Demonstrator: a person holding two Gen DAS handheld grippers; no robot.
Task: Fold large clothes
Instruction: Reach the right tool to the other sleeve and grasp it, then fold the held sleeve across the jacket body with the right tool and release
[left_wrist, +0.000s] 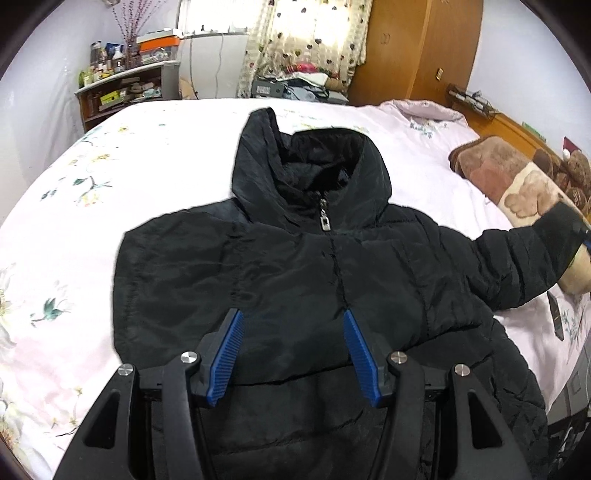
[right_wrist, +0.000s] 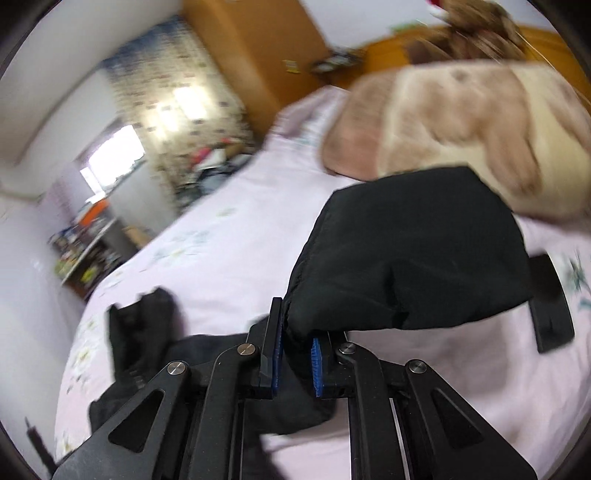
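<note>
We are working on the black puffer jacket, which is lying zipped and face up on the floral bed sheet, hood far. Our left gripper is hovering over the chest, jaws apart. Our right gripper is clamping the sleeve cuff at right. We are judging it bulky, soft and slippery, best gripped at cuffs and hems.
</note>
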